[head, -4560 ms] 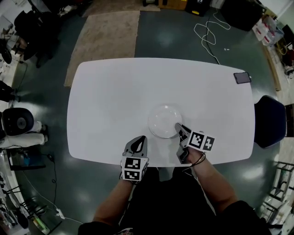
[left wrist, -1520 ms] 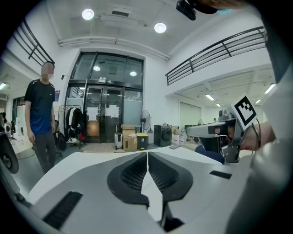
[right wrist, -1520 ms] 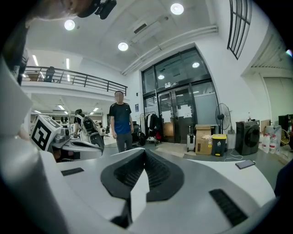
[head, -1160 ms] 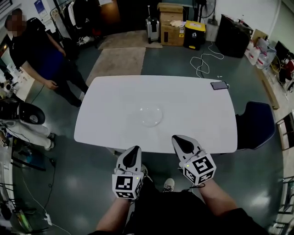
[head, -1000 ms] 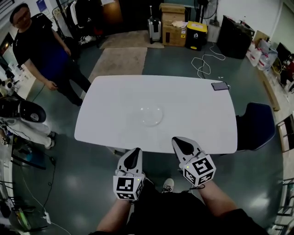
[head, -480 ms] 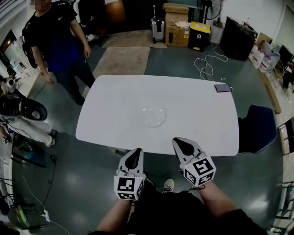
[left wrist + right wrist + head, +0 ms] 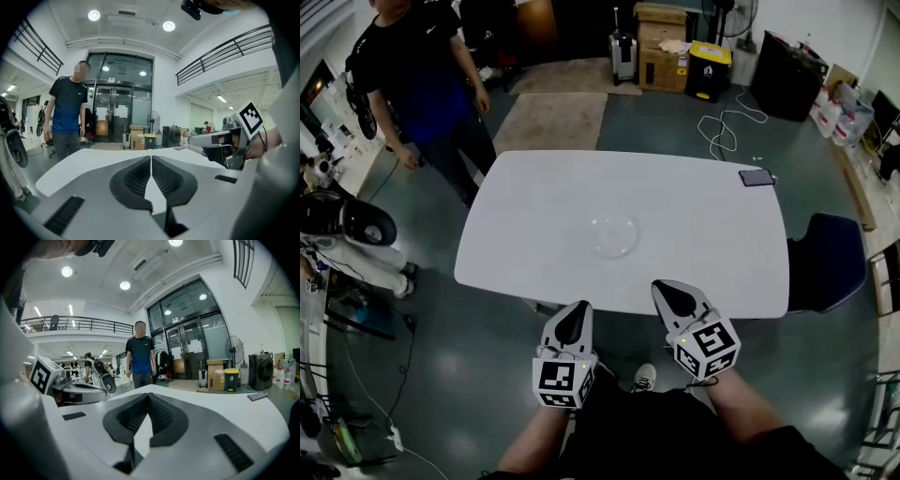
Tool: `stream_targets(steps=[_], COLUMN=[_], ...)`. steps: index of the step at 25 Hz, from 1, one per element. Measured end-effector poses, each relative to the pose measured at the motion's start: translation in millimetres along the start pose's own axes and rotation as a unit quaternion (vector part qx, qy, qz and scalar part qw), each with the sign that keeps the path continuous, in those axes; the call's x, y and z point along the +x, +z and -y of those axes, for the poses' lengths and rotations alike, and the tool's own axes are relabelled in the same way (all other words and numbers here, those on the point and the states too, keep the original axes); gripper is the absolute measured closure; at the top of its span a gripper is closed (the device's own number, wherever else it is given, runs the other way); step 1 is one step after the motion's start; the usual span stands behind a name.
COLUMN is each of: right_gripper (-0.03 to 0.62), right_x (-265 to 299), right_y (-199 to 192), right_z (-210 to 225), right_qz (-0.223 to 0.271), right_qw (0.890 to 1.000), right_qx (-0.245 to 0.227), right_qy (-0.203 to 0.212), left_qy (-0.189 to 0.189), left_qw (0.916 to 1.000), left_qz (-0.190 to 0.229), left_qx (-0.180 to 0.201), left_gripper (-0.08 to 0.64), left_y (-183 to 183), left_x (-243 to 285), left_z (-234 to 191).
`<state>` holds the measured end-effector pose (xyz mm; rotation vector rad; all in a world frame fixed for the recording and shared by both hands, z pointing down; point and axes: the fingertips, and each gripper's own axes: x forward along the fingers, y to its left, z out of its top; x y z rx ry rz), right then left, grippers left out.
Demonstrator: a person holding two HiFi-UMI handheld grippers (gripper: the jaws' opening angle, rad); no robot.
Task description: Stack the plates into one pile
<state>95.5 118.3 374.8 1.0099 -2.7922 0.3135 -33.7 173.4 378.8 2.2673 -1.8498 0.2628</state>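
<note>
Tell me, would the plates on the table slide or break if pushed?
The plates would probably slide easily, since the white table looks smooth. They look glassy, so likely stiff and breakable if dropped. Lying flat, they seem unlikely to tip.

Bright ceiling lights, fisheye edges, sharp focus.

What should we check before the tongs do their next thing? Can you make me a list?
1. Plates in one pile: only one clear round stack shows on the table. Ok.
2. How many plates are in it: cannot tell.
3. Left tongs shut with nothing between them: ok.
4. Right tongs shut with nothing between them: ok.
5. Person out of the way: stands past the far left corner, away from the plates. Ok.
6. Phone out of the way: lies by the far right corner. Ok.
</note>
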Motion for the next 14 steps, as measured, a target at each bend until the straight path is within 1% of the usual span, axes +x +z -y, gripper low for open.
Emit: stream_targets(steps=[14], right_gripper=[0.575], right_x=[-7.8], right_y=[-0.2], right_z=[-5.0], right_qz=[0.001], right_qw=[1.0], right_qx=[-0.003], right_qy=[0.007], left_qy=[0.003], left_qw=[1.0], left_qz=[0.002], left_qx=[0.001], left_gripper=[0.534], left_y=[0.0], left_x=[-8.8], left_z=[8.8])
